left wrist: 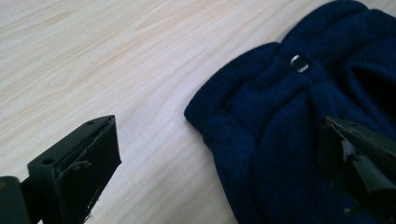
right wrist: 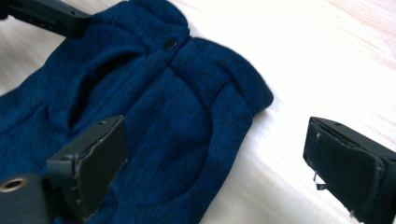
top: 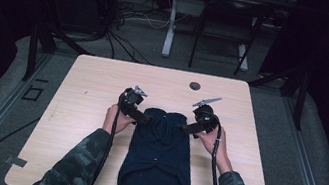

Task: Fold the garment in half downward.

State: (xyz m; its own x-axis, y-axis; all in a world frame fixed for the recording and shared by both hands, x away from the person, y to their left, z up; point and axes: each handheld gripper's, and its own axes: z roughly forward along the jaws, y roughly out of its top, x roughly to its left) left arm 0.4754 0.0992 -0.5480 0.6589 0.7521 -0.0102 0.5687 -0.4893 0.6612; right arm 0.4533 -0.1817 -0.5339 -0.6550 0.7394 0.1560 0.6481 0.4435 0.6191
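A navy knitted garment lies flat on the light wooden table, its collar end pointing away from the person. My left gripper is open at the garment's upper left corner; in the left gripper view, one jaw hangs over bare wood and the other over the knit, near a metal snap. My right gripper stands open at the upper right corner, straddling the garment's edge the same way. The snap shows there too, with the left gripper's jaw tip at the top left.
A dark round cable hole sits in the table behind the garment. Bare wood stretches left and right of the cloth. Beyond the far edge are desk legs and cables on the floor.
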